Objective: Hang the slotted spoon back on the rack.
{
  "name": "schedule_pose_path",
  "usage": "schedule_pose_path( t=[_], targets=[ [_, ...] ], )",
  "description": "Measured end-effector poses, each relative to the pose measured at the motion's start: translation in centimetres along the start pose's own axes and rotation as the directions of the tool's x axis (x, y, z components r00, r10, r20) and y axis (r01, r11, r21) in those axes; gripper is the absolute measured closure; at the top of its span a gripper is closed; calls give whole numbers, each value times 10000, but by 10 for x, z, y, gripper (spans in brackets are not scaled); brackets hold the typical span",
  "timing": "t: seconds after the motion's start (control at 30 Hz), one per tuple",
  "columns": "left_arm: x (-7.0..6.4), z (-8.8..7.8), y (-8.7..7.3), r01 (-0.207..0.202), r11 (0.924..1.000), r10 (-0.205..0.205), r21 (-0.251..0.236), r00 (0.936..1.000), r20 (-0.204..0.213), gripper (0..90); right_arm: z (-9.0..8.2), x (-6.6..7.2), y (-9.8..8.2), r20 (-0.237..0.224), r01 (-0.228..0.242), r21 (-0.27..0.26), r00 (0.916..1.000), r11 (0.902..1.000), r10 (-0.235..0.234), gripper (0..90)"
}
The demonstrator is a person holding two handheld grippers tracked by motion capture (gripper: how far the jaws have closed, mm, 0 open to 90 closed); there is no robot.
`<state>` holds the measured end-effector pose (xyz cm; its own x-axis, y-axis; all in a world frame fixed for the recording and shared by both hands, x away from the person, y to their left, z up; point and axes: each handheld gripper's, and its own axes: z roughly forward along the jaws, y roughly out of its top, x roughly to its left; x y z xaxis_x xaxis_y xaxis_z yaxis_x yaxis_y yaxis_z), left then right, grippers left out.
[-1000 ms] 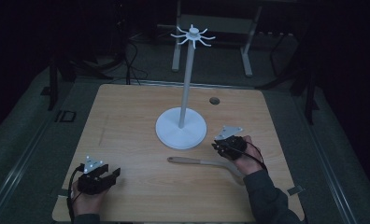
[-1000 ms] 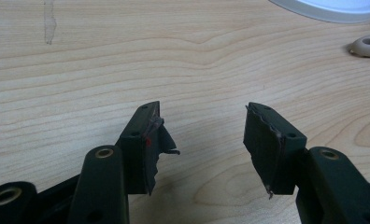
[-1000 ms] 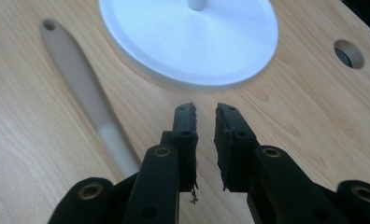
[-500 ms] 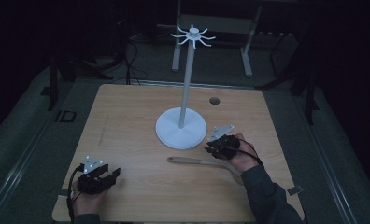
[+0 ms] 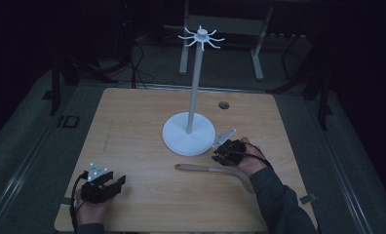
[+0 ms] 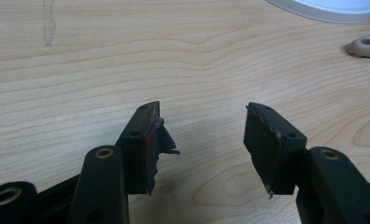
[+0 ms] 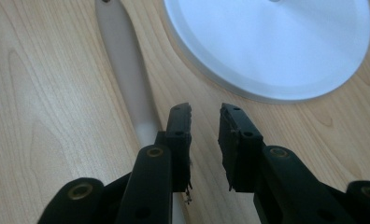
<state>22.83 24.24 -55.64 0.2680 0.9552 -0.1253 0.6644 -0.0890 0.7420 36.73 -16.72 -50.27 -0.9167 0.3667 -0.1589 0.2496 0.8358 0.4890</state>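
Observation:
A tall white stand (image 5: 197,87) with hooks at its top rises from a round white base (image 5: 188,134) in the middle of the wooden table (image 5: 132,122). In front of the base lies a beige utensil (image 5: 205,169), its handle (image 7: 127,60) pointing left. My right gripper (image 5: 216,157) hovers just right of the handle, beside the base (image 7: 272,42). Its jaws have just been opening; they stand narrowly open (image 7: 205,112) over bare wood with nothing between them. My left gripper (image 5: 119,182) rests at the near left corner, open (image 6: 202,112) and empty. The utensil's holed end (image 6: 367,45) lies far ahead of it.
A small round dark hole (image 5: 223,105) sits in the table behind the stand. Dark floor, cables and metal frame legs (image 5: 259,53) lie beyond the far edge. Bare wood spreads between the left gripper and the stand base (image 6: 328,5).
The right gripper has edged a little left, toward the utensil handle and the stand base. The left gripper has stayed put.

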Motion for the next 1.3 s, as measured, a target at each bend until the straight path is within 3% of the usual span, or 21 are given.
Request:
schedule_pose_path(
  t=[0.4,0.43,0.7,1.07,1.3],
  targets=[
    [0,0,0,-28,10000,28,25,10000,0,467,13,0,0,-384,347,644,9987,9973,-322,731],
    [0,0,0,-35,10000,35,47,10000,5,467,15,1,0,-449,568,720,9975,9958,-537,722],
    [0,0,0,-23,10000,23,22,10000,11,467,20,6,5,-872,976,922,9922,9910,-896,700],
    [0,0,0,-78,10000,78,49,10000,4,467,29,12,9,-1412,1118,1193,9854,9865,-946,678],
    [0,0,0,-72,10000,72,33,10000,9,466,39,16,9,-1760,1326,1578,9789,9785,-1043,691]
  ],
)
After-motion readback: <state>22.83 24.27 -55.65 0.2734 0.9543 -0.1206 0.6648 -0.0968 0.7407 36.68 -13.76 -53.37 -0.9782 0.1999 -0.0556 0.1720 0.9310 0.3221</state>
